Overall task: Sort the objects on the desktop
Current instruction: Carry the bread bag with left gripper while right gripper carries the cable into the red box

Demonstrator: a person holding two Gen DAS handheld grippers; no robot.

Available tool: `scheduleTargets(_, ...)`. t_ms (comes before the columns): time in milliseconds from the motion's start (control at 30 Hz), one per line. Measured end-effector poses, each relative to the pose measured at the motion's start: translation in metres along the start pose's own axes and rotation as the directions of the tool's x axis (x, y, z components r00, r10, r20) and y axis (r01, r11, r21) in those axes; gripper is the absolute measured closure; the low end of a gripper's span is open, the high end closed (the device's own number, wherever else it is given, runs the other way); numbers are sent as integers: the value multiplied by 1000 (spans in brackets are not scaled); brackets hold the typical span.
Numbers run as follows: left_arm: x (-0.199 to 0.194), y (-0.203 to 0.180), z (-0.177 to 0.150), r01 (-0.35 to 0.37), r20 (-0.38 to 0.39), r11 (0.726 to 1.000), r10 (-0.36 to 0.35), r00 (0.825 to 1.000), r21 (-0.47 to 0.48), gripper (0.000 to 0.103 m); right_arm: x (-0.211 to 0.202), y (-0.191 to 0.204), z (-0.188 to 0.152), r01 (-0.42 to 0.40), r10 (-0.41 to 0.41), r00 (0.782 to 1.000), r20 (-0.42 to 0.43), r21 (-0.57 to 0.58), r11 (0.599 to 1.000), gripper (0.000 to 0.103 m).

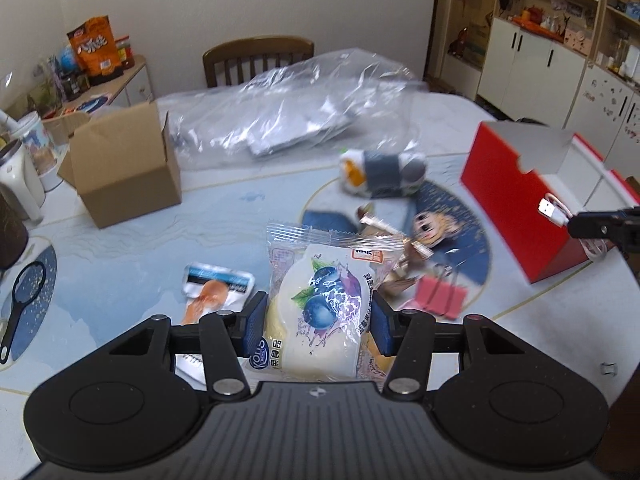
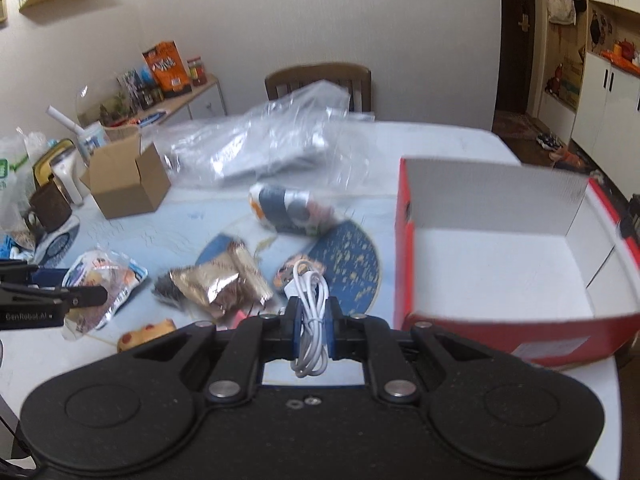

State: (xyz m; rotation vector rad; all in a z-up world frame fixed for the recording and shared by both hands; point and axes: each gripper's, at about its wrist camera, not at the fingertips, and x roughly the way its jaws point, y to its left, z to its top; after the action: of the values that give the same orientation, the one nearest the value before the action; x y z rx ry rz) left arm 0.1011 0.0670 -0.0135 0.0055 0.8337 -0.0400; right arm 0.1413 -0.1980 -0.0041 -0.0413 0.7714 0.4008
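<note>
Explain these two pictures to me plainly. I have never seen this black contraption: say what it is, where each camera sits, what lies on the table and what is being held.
No robot here: a person holds a two-finger claw in each hand, with a wide-angle camera on each looking along its fingers. In the left view, the left claw grips a blueberry snack packet. In the right view, the right claw pinches a coiled white USB cable. On the table lie a red box, a cardboard box, a clear plastic bag, more snack packets and a pink binder clip.
</note>
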Motion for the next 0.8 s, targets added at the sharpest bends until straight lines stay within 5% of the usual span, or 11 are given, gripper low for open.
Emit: scheduleTargets(800,-6,-126,44,64,41,995,-67,997,80,52,-25,-103,39,-29,29,999,22,-20,999,92)
